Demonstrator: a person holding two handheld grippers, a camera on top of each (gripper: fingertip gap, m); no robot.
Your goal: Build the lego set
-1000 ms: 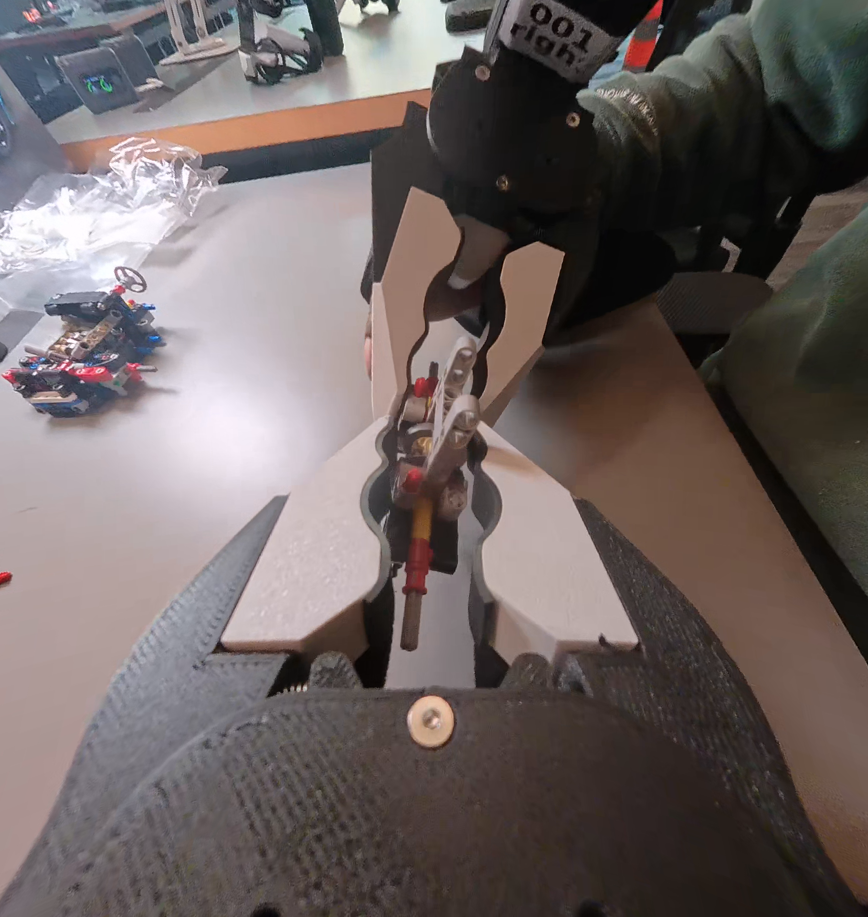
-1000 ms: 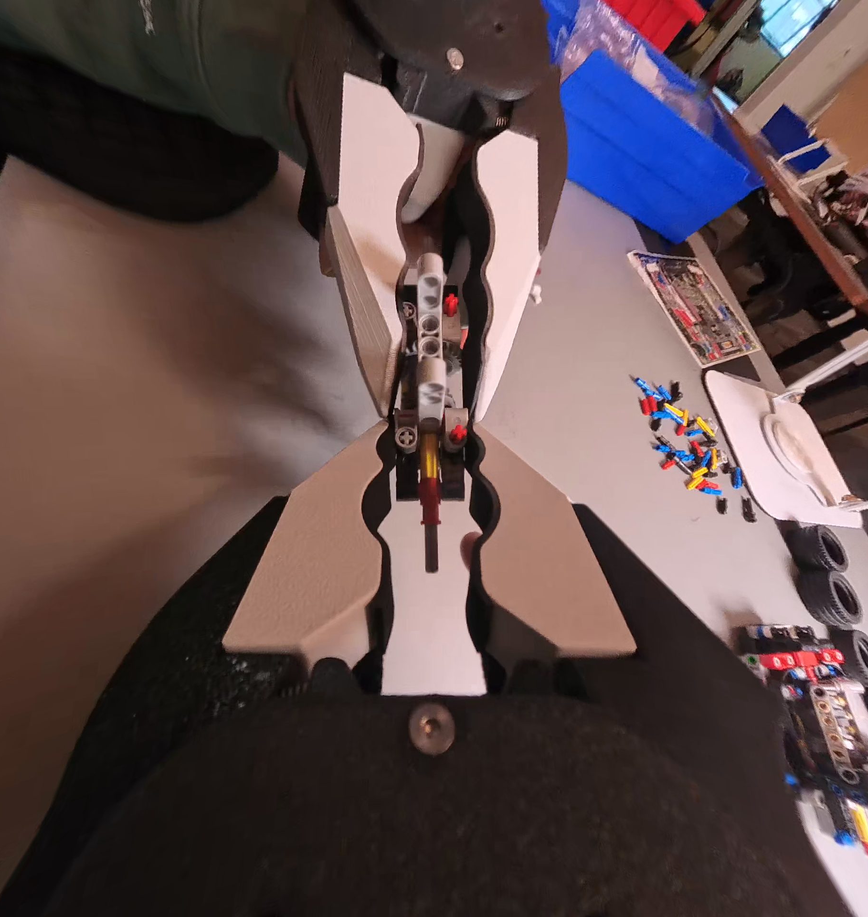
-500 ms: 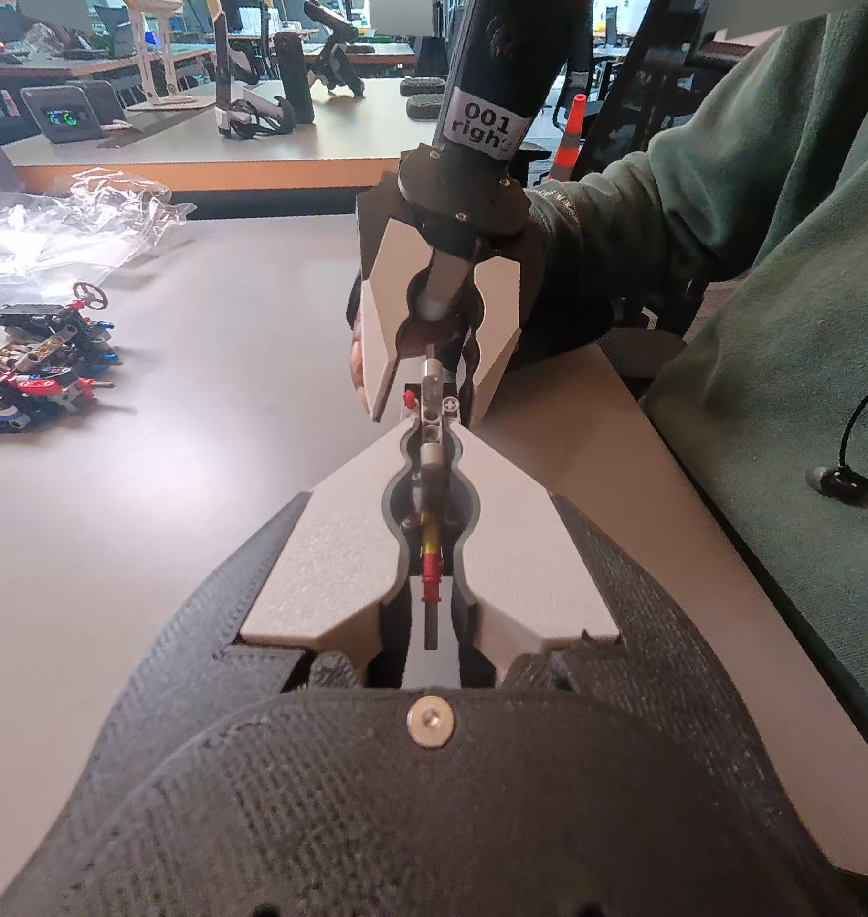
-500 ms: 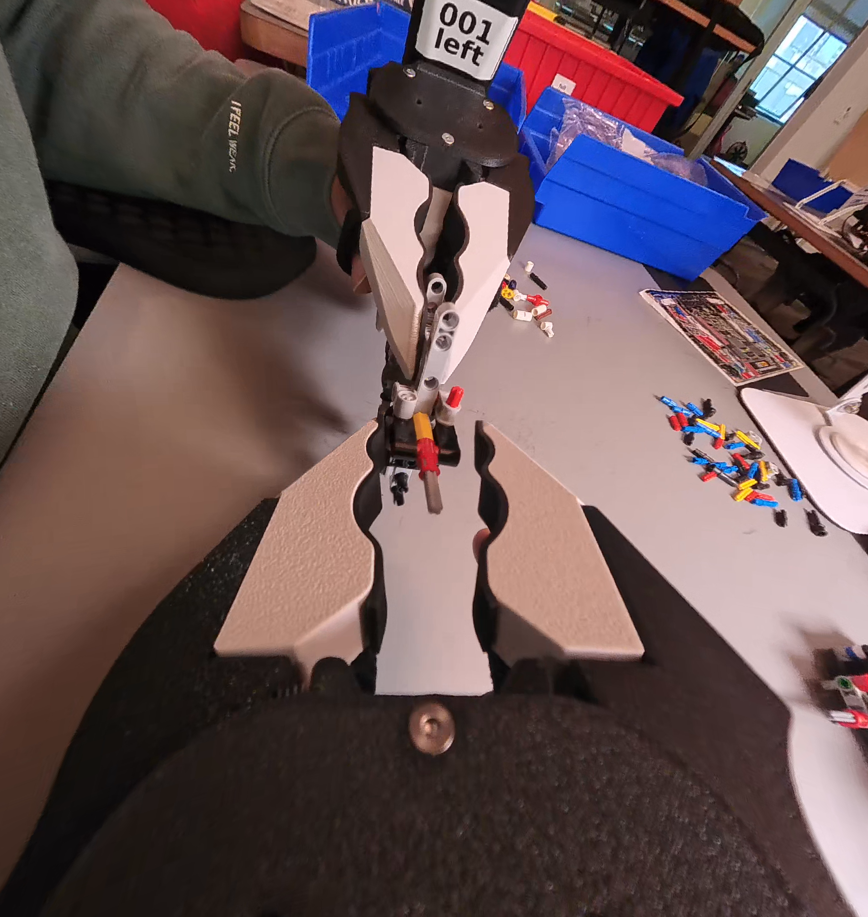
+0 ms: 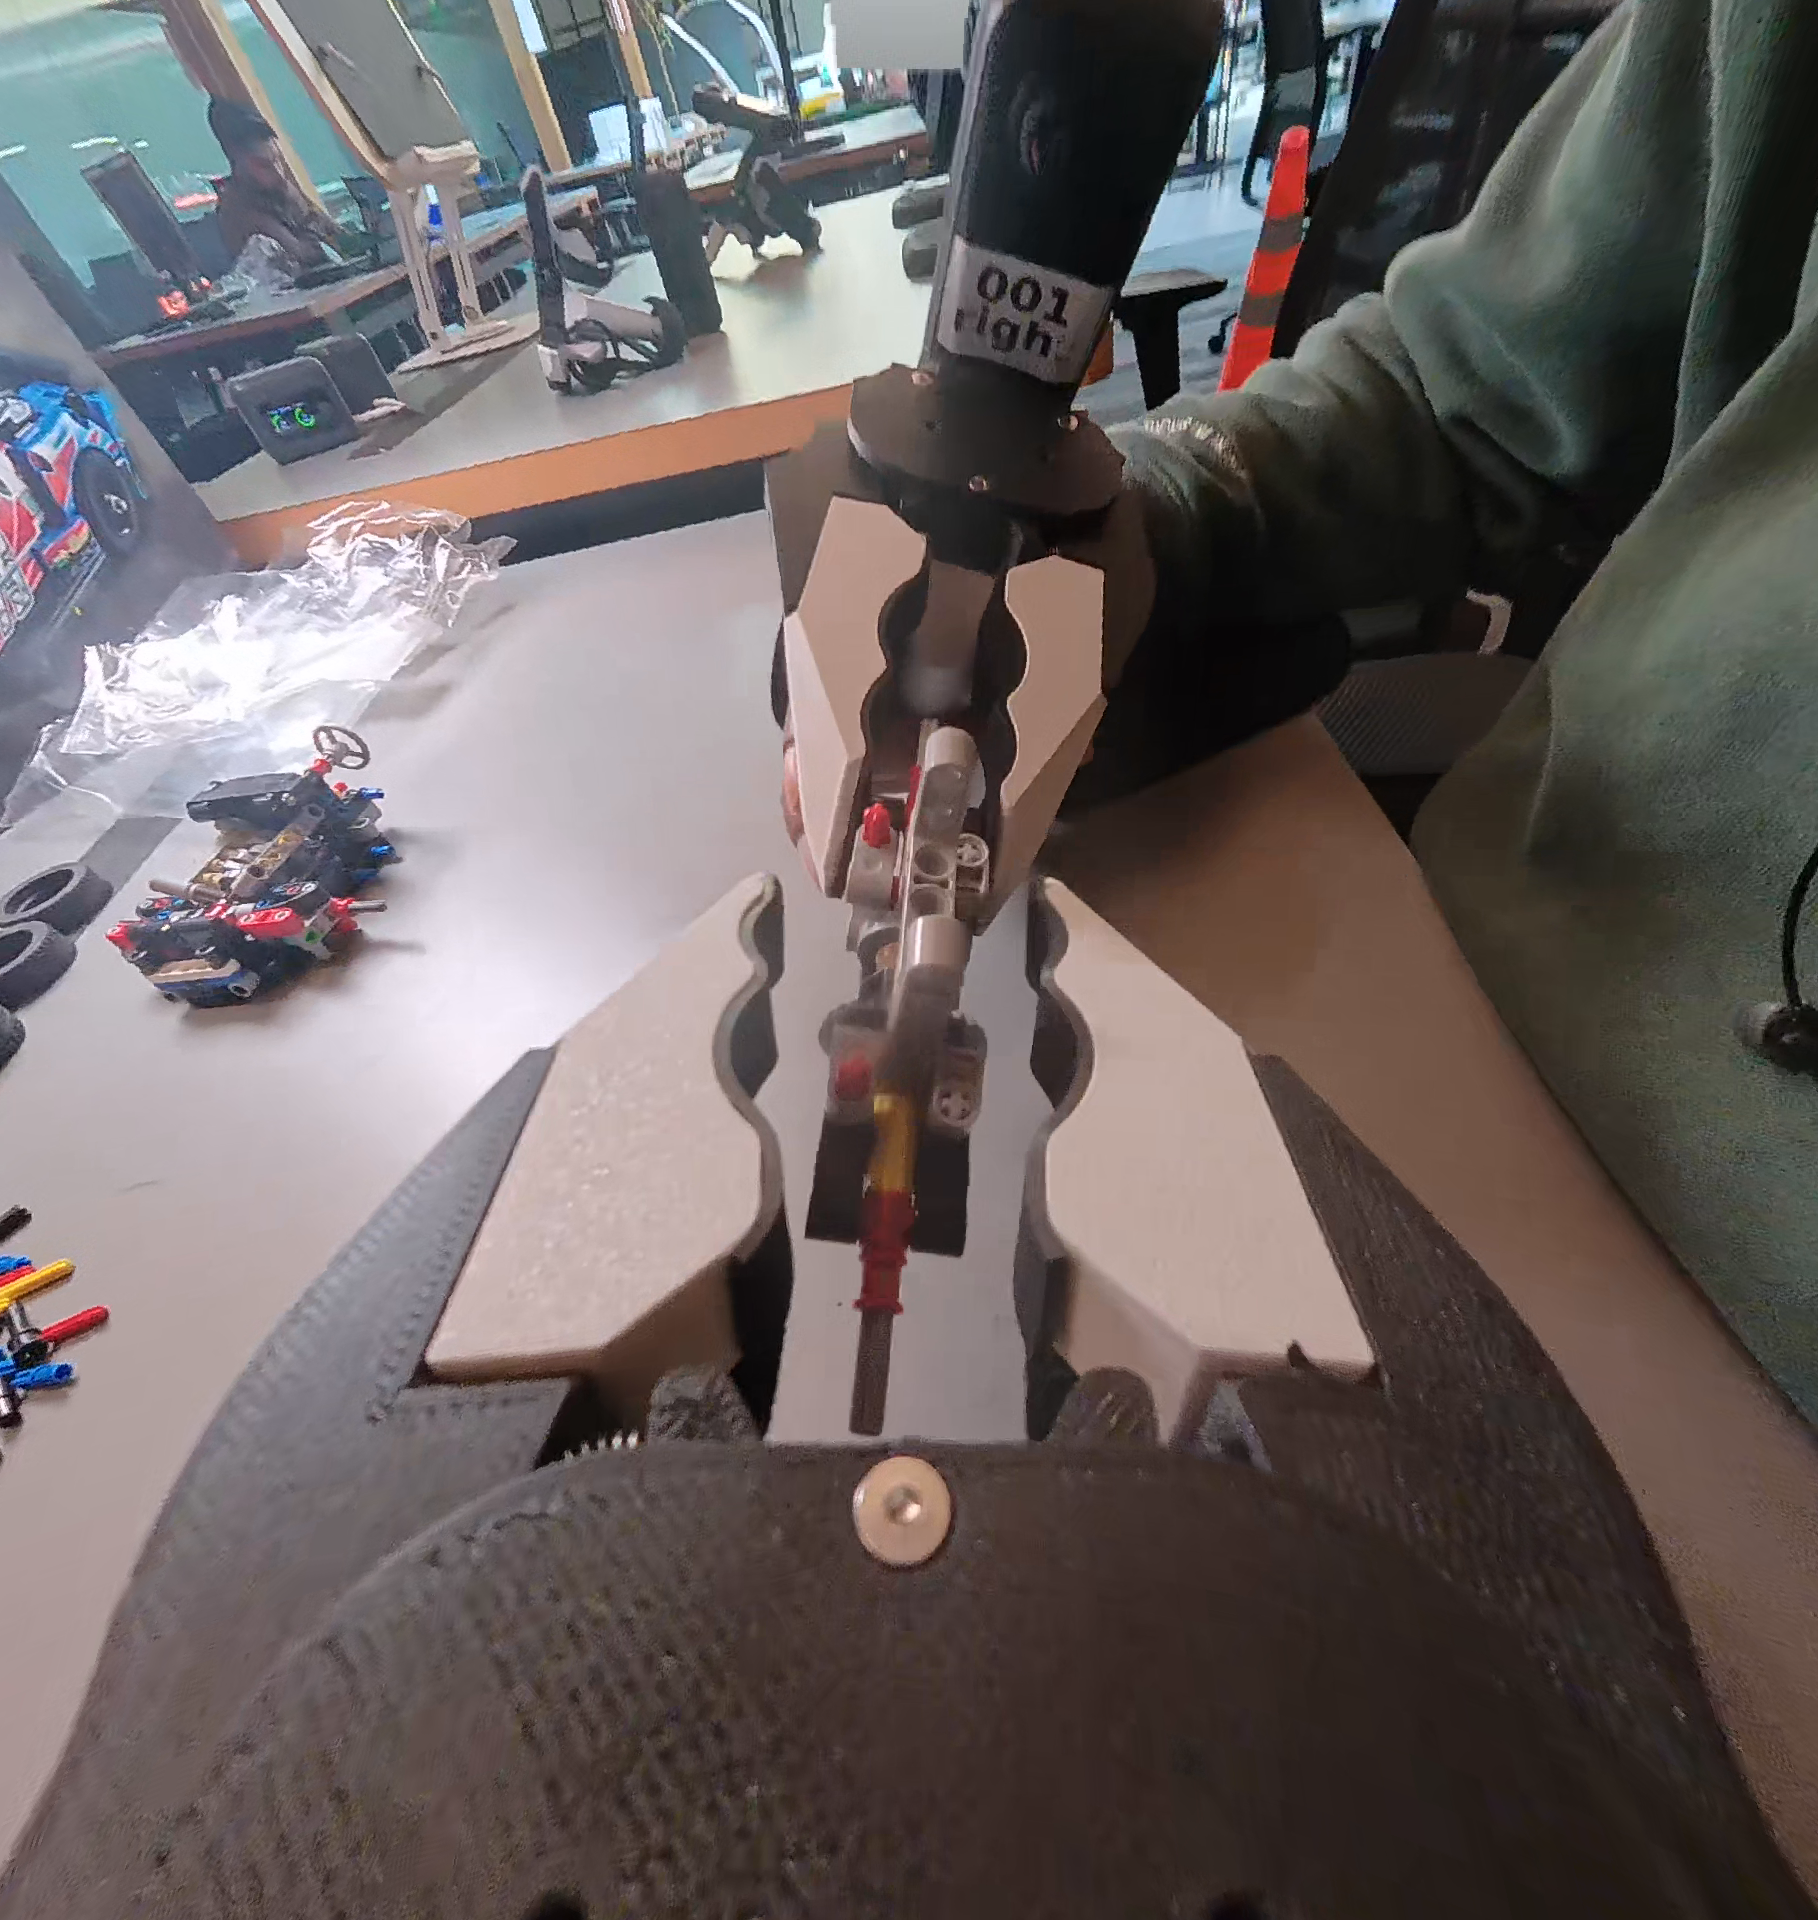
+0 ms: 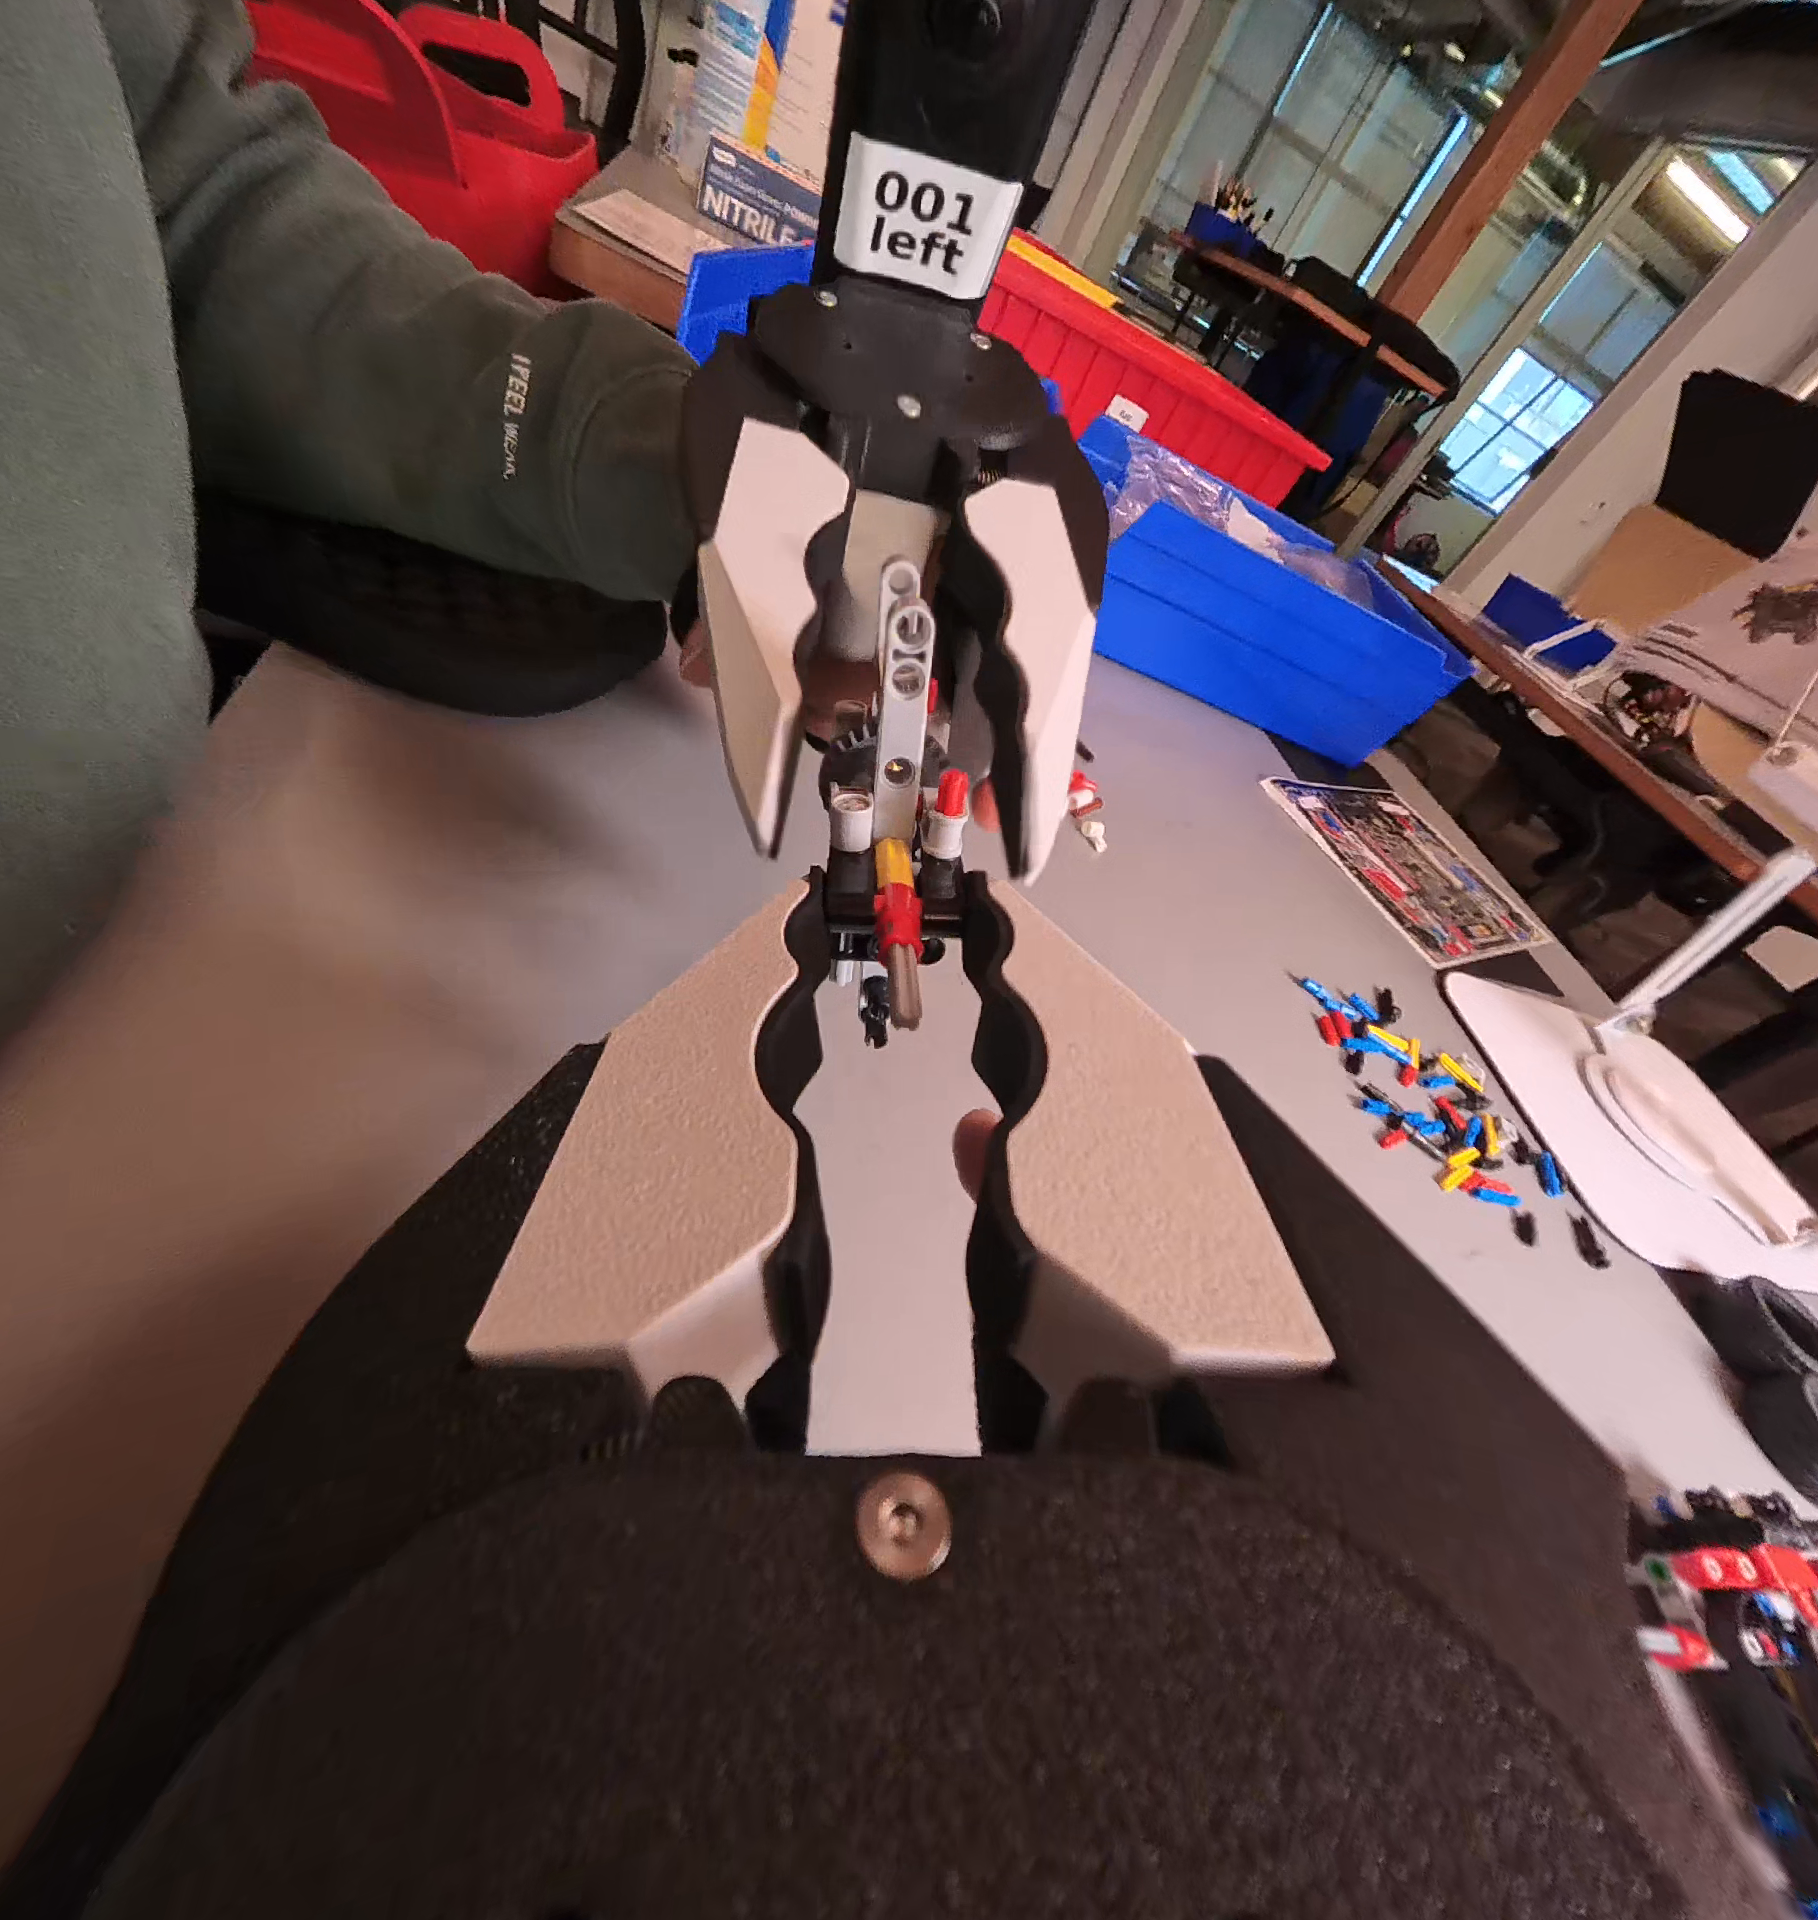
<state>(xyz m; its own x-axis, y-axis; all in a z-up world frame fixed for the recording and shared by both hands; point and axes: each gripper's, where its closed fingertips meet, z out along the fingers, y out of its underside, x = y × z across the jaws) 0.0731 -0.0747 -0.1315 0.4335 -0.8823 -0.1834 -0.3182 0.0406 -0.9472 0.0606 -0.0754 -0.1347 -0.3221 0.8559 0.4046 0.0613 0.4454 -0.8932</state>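
A small lego sub-assembly (image 5: 905, 1039) has a grey beam, a black base and a yellow-and-red axle. It hangs in the air above the grey table (image 5: 572, 727). My left gripper (image 5: 905, 904) is open, with its fingers well apart on either side of the assembly and not touching it. My right gripper (image 6: 894, 904) is shut on the assembly's black base (image 6: 889, 894). In the left wrist view the right gripper (image 5: 915, 862) faces mine and pinches the far end. In the right wrist view the left gripper (image 6: 900, 852) stands open around the grey beam (image 6: 900, 707).
A partly built car chassis (image 5: 250, 894), tyres (image 5: 22, 956), loose pins (image 5: 11, 1320) and a clear plastic bag (image 5: 261, 634) lie to the left. The right wrist view shows pins (image 6: 1424, 1101), a booklet (image 6: 1404, 883), blue bins (image 6: 1269, 623) and a white base (image 6: 1611, 1143). Both grippers' tips are close together, under 4 cm apart.
Half a second ago my left gripper was shut on the assembly and my right was open. Now the right has shut on it and the left has opened.
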